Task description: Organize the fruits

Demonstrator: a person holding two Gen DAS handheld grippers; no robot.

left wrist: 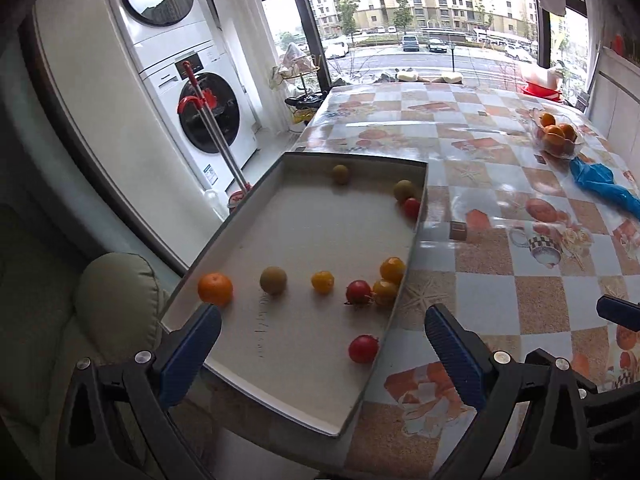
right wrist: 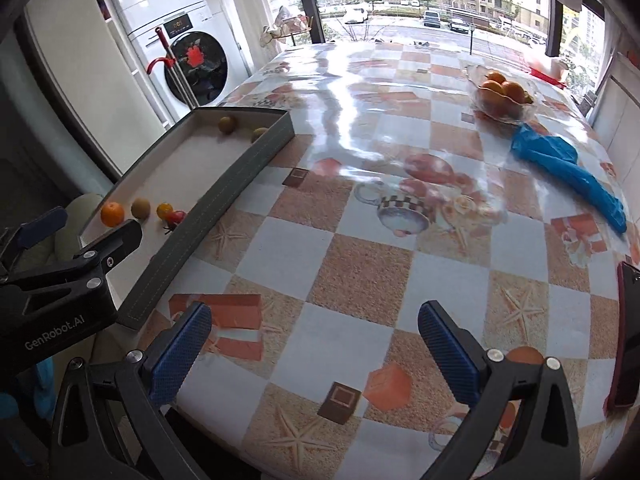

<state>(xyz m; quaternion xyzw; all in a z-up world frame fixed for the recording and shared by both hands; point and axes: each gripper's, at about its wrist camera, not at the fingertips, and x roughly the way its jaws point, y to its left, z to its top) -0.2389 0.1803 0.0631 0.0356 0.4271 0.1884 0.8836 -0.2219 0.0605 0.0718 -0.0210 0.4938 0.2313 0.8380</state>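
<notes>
On the table: a shallow grey tray sits at the left edge of a checkered tablecloth, hanging a bit past the corner.
Tray, near end: an orange at about 9 o'clock by the left wall, then a greenish-brown fruit, a yellow tomato, and a red tomato touching two more yellow ones against the right wall.
Tray, closest bit: one more red tomato on its own, right beside the right wall at around 5 o'clock.
Tray, far end: a green fruit at 12 o'clock, another green one touching a small red one in the 1 o'clock corner.
Bowl: a clear glass bowl with oranges sits far off at 1 o'clock on the table, well apart from the tray.
Blue bag: crumpled blue plastic lies just beside the bowl, trailing toward 3 o'clock.
Left gripper: hovering over the tray's near end, jaws spread wide, nothing between them.
Right gripper: over bare tablecloth, jaws spread wide too, holding nothing.
Background: stacked washer and dryer at 10 o'clock, and a red-handled mop leaning in front.
</notes>
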